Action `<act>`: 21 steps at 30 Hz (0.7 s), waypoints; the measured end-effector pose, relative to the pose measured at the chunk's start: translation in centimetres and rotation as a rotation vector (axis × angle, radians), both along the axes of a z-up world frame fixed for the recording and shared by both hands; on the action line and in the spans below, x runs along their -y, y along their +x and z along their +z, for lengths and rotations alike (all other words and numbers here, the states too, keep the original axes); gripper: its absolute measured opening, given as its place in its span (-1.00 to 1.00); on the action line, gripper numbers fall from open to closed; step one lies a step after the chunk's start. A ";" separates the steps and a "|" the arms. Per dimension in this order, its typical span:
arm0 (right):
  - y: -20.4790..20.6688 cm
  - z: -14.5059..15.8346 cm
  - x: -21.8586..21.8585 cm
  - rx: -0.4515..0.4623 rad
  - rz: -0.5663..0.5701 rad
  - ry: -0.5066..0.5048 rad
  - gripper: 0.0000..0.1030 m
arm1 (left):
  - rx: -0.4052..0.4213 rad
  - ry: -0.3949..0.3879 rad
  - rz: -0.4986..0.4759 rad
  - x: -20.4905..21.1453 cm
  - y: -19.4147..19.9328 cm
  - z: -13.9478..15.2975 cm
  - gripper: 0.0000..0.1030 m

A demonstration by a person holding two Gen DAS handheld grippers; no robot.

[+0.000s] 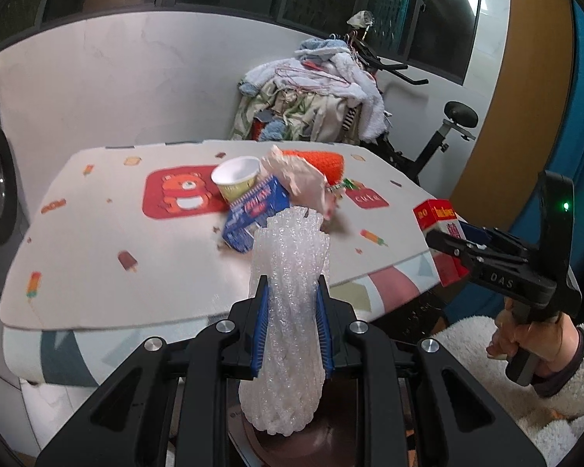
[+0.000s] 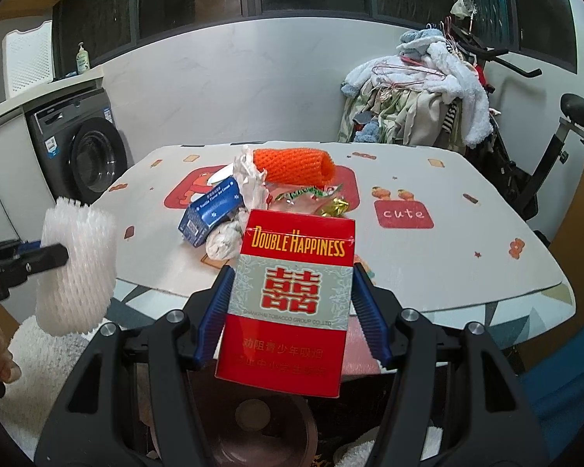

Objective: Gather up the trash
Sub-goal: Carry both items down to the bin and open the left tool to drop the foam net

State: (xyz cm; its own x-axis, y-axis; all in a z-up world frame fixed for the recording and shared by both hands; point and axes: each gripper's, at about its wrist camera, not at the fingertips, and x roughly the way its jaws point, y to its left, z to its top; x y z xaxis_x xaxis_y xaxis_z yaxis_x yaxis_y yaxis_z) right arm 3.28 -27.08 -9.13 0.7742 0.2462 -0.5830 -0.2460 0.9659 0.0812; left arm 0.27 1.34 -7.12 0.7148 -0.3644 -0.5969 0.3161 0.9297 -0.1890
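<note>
My left gripper (image 1: 292, 311) is shut on a white foam net sleeve (image 1: 288, 264), held upright just off the table's near edge. My right gripper (image 2: 292, 284) is shut on a red cigarette box (image 2: 292, 303), also in front of that edge; the box (image 1: 440, 218) shows at the right of the left wrist view. On the white printed table (image 2: 467, 257) lies a heap of trash: a blue carton (image 2: 210, 210), a paper cup (image 1: 237, 179), an orange foam net (image 2: 296, 167), crumpled plastic (image 1: 303, 183), wrappers (image 2: 311, 194) and a tissue ball (image 2: 224, 239).
A brown round object (image 2: 268, 428) sits low beneath both grippers. A washing machine (image 2: 85, 148) stands left of the table. Behind it to the right are a pile of clothes (image 2: 416, 93) and an exercise bike (image 2: 564, 128). A hand in a fluffy white sleeve (image 1: 533, 334) holds the right gripper.
</note>
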 end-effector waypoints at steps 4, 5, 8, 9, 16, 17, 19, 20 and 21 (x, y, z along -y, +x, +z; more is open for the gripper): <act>-0.6 -0.6 0.2 -0.009 -0.001 0.001 0.18 | -0.024 -0.009 -0.012 0.3 -0.6 -1.2 -0.57; -0.8 -0.8 0.3 -0.011 -0.001 -0.001 0.18 | -0.032 -0.011 -0.015 0.4 -0.8 -1.6 -0.57; -1.1 -1.3 0.3 -0.017 -0.002 -0.005 0.18 | -0.048 -0.014 -0.018 0.6 -0.9 -2.3 -0.57; -1.2 -1.4 0.3 -0.018 -0.002 -0.005 0.18 | -0.052 -0.016 -0.019 0.6 -1.0 -2.4 -0.57; -1.8 -2.5 0.8 -0.028 -0.017 0.011 0.18 | -0.083 -0.014 -0.035 1.2 -1.3 -3.8 -0.57; -1.8 -2.7 0.9 -0.032 -0.019 0.012 0.18 | -0.087 -0.013 -0.038 1.3 -1.4 -3.9 -0.57; -1.9 -3.0 0.9 -0.036 -0.020 0.015 0.18 | -0.093 -0.010 -0.049 1.5 -1.6 -4.2 -0.57; -2.0 -3.1 1.0 -0.037 -0.020 0.015 0.18 | -0.096 -0.007 -0.054 1.7 -1.6 -4.3 -0.57; -2.1 -3.2 1.0 -0.037 -0.020 0.015 0.18 | -0.099 -0.002 -0.060 1.9 -1.7 -4.5 -0.57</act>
